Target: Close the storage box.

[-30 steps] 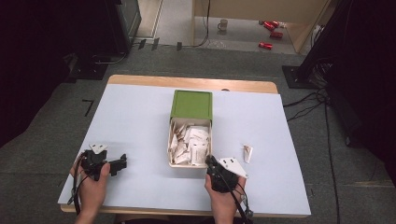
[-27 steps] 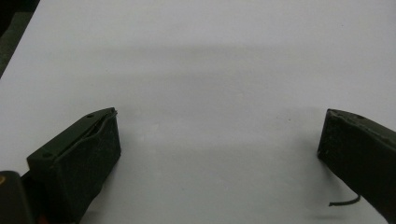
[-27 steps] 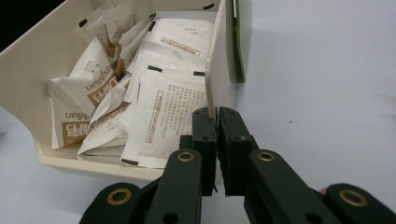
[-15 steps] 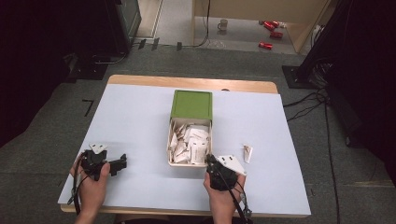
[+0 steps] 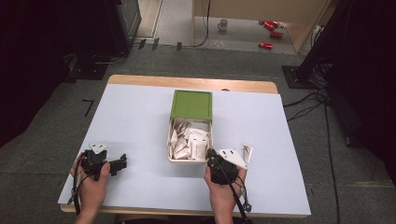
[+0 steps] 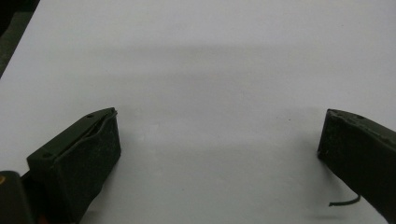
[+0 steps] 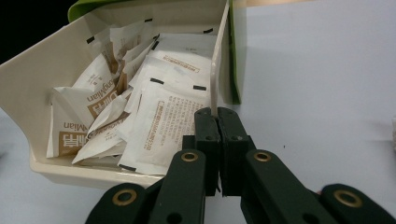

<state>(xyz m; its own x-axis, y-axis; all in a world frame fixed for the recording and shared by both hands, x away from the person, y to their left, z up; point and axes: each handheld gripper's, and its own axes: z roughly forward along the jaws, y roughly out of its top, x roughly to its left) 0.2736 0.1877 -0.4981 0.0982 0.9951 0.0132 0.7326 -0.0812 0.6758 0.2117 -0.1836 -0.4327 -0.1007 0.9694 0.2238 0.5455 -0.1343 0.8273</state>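
Right gripper view: the right gripper (image 7: 218,116) has its jaws pressed together with nothing between them, tips at the near right corner of the box (image 7: 28,88). Just ahead and left of the tips lie the packets (image 7: 159,116), heaped inside. One packet (image 5: 247,152) lies on the table (image 5: 140,121) right of that gripper. The left gripper (image 6: 219,135) stands wide, bare table between its jaws. Most of the unloading looks undone.
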